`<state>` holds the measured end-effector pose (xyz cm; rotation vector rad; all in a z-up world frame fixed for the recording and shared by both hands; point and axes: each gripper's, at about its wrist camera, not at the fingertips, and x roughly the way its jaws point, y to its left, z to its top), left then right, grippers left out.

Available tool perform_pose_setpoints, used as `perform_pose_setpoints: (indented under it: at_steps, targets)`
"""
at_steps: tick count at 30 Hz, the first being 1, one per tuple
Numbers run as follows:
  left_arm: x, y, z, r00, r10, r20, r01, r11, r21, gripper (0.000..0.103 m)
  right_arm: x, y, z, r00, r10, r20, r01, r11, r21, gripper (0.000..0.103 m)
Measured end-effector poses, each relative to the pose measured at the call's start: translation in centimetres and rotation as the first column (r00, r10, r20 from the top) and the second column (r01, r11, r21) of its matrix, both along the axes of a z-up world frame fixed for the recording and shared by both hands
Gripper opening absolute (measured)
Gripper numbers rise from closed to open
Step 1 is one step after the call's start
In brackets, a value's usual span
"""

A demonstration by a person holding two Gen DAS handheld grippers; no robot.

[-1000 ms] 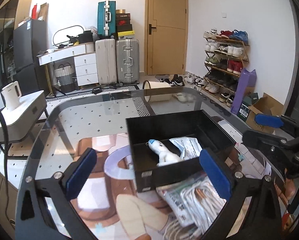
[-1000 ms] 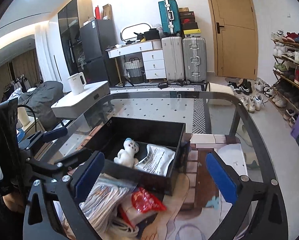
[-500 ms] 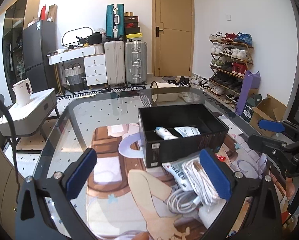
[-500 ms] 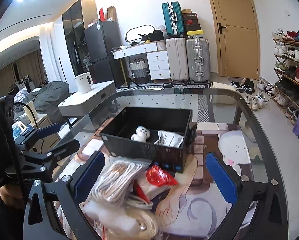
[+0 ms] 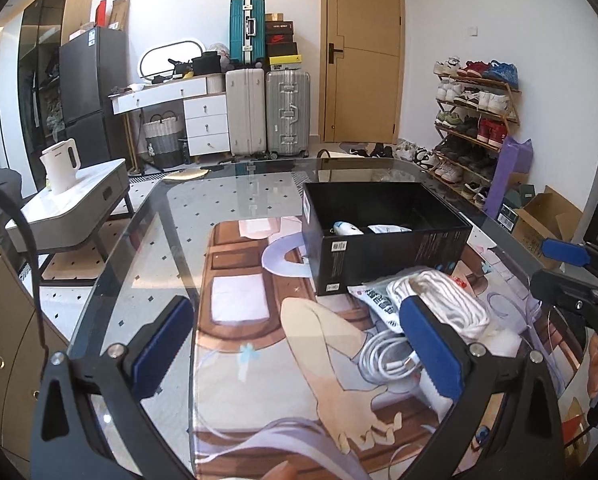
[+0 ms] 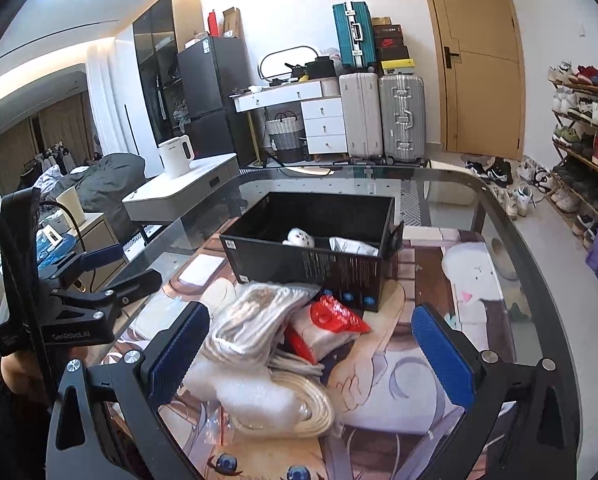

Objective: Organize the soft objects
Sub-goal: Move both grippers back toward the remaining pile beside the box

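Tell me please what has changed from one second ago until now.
Both grippers, left gripper and right gripper, drew back from the black box, staying open and empty. The pile of bagged cables is now fully in view. The white plush toy and packet stayed inside the box.

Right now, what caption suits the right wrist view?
Open right gripper above bagged white cables beside a black storage box.
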<state>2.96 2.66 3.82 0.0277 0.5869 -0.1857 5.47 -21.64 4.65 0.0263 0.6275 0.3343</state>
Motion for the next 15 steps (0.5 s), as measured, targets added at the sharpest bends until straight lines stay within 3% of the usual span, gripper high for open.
perform_pose_setpoints:
  at_steps: [15]
  targets:
    - [-0.6, -0.3, -2.3, 0.998, -0.013, -0.062, 0.014, 1.0, 0.002, 0.103, -1.3, 0.0, -3.2, 0.996, 0.027, -0.082, -0.027, 1.0, 0.004, 0.103]
